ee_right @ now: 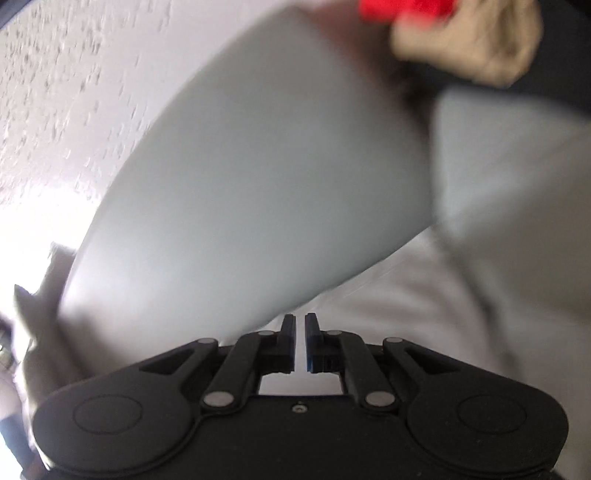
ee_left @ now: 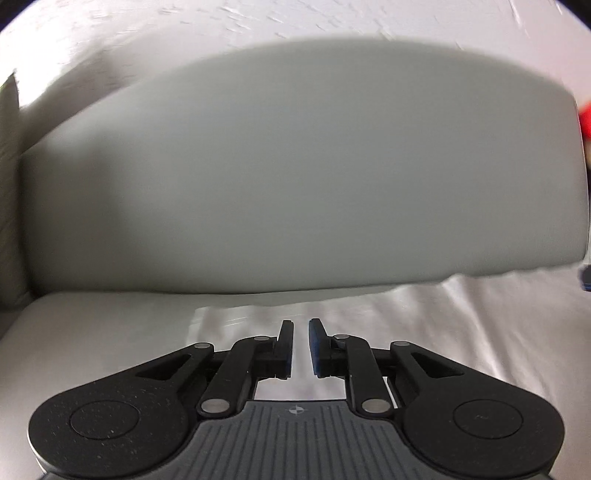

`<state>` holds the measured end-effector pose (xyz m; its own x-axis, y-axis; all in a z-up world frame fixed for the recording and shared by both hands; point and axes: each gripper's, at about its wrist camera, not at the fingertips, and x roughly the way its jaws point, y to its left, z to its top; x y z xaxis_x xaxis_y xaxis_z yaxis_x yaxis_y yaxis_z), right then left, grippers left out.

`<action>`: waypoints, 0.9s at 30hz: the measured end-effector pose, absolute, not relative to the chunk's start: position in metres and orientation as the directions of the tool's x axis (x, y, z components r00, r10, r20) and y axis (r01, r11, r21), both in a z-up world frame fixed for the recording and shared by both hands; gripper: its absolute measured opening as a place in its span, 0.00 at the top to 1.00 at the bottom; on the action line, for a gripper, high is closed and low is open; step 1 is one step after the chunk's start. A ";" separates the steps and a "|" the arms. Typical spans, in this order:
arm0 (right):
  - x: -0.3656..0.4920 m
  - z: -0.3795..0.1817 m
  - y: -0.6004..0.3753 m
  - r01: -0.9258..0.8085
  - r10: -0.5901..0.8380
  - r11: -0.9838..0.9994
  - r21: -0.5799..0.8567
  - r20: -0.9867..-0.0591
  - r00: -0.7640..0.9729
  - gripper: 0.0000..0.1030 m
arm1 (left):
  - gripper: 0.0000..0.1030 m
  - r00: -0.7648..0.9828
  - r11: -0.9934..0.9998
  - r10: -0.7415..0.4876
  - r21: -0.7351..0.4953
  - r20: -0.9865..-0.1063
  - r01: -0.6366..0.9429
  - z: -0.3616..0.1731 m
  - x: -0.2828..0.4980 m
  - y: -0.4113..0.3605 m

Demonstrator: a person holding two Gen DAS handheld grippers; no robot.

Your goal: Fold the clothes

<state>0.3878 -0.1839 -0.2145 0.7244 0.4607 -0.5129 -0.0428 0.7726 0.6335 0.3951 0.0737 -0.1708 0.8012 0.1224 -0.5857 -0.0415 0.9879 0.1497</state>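
Your left gripper sits nearest in its own view, its two fingers drawn to a narrow gap with nothing between them; pale cloth shows through the slit. Just under and ahead of those fingers lies the white garment, spread with soft creases over the seat, which shows bare to the left. Beyond the cloth rises the grey cushion, broad and smooth, filling most of the view, and behind it the textured wall. At the right edge a blurred red patch shows, too smeared to name. Your right gripper likewise has its fingers almost together, a thin slit between them and nothing pinched; the white garment lies below and ahead of the tips, wrinkled and running off to the right. The view is tilted and blurred by motion: the cushion leans across the middle, a second grey one stands to its right, and the wall fills the left. At the top right, farthest off, a hand grips something red, too blurred to make out.
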 end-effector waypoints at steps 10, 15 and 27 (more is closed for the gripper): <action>0.417 -0.224 -0.215 0.160 0.052 0.932 0.324 -0.560 0.827 1.00 | 0.95 0.687 0.841 0.525 0.431 -0.502 -0.327 -0.210 0.440 0.100; 0.411 -0.216 -0.189 0.178 -0.065 0.973 0.145 -0.566 0.822 1.00 | 0.94 0.637 0.816 0.572 0.440 -0.517 -0.375 -0.207 0.418 0.125; 0.250 -0.084 -0.247 0.156 -0.011 0.954 0.256 -0.490 0.872 0.89 | 0.87 0.721 0.884 0.462 0.332 -0.516 -0.329 -0.094 0.255 0.160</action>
<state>0.2498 -0.2473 -0.0837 0.8719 -0.0108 -0.4896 0.1556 0.9540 0.2561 0.2553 0.1600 -0.0935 0.7212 0.4621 -0.5161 -0.3290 0.8841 0.3318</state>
